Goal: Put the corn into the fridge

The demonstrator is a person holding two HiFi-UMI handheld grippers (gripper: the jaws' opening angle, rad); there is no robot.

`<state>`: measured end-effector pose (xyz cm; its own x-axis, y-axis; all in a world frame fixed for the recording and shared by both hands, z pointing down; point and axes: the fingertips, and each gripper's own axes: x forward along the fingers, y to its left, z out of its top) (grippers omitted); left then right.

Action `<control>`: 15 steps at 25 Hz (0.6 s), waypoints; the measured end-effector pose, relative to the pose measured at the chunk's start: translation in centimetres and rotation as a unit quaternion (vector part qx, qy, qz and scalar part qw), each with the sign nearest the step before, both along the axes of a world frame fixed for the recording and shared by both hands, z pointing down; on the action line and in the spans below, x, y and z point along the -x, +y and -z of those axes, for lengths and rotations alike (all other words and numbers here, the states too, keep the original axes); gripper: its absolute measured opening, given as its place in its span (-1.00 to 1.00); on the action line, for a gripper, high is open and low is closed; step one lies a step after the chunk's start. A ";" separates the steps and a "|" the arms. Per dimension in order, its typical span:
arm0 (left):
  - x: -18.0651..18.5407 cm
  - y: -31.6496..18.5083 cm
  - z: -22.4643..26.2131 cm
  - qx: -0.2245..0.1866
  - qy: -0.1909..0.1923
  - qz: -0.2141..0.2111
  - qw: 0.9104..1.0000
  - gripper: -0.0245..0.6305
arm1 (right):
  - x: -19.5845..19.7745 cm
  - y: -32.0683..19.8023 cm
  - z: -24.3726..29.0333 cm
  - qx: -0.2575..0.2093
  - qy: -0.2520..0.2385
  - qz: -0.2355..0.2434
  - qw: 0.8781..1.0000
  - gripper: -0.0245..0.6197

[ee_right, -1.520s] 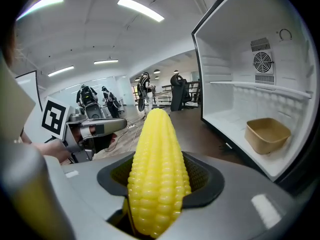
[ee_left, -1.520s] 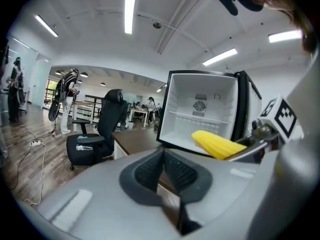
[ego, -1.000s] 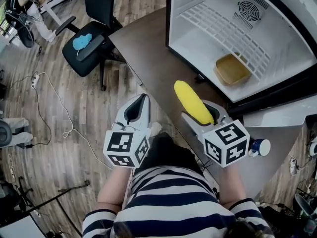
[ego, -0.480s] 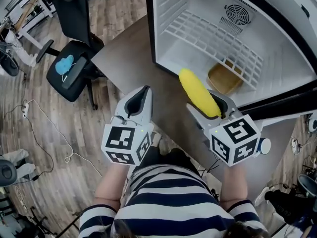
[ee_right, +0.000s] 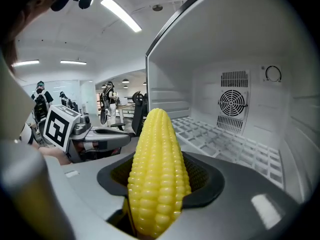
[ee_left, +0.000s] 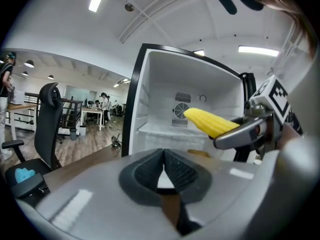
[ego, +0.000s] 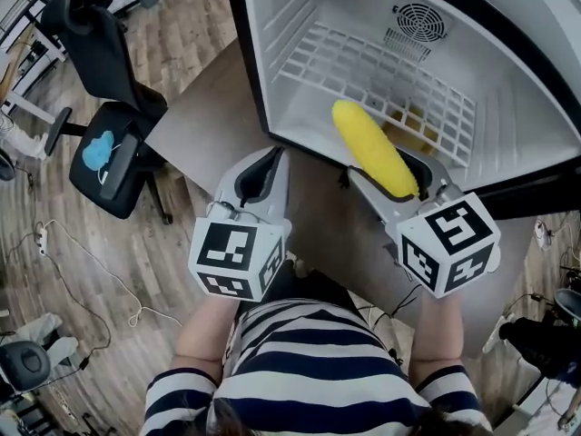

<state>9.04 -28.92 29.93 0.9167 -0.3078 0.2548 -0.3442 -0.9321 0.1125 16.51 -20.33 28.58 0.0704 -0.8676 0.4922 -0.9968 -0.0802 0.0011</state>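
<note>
One corn [ego: 374, 148]: long axis aimed into open fridge [ego: 272, 21], tip toward wire shelf [ego: 363, 62]
Right gripper [ego: 407, 176]: clamps corn
Left gripper [ego: 263, 173]: closed, empty

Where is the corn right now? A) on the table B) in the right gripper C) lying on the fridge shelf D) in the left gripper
B: the corn stands clamped between the right gripper's jaws, pointing into the open fridge; the left gripper is shut, empty.

The corn [ee_right: 155, 149] is bumpy and faintly glossy; the right gripper [ee_right: 159, 181] has a smooth grey plastic shell and ribbed matt black pads [ee_right: 204, 176]; the fridge [ee_right: 200, 84] inside is smooth white plastic.
</note>
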 end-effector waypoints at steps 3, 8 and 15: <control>-1.4 -0.1 0.4 -0.007 0.005 -0.021 1.000 -0.93 | -1.4 -0.6 0.9 -0.004 0.013 -0.016 1.000 -0.14; -3.2 -0.2 0.8 -0.016 0.007 -0.048 0.999 -0.93 | -3.1 -1.6 2.3 -0.003 0.036 -0.029 0.999 -0.14; -4.5 -0.9 1.3 -0.019 0.019 -0.058 0.998 -0.93 | -5.2 -4.2 3.5 -0.002 0.055 -0.041 0.998 -0.14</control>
